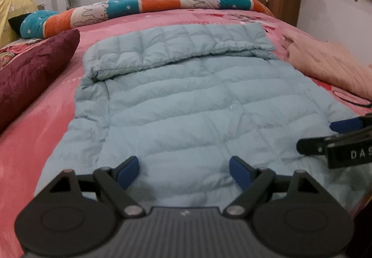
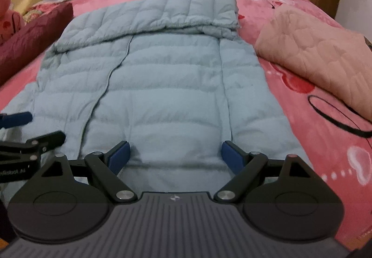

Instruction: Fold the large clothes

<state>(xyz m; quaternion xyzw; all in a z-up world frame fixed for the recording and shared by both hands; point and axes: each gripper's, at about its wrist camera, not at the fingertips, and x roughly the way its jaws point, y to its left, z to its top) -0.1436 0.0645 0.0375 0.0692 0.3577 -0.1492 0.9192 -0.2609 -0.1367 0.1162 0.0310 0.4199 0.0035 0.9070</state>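
A pale blue down jacket [image 1: 186, 95] lies flat on the pink bed [image 1: 34, 130], its far end folded over. Both the left tongs [image 1: 183, 171] and the right tongs [image 2: 175, 153] hover spread wide above its near hem, gripping nothing.

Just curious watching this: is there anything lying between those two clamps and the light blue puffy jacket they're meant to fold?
Nothing visible. The left gripper and right gripper both stand open right above the near end of the jacket, with only bare fabric between their fingers.
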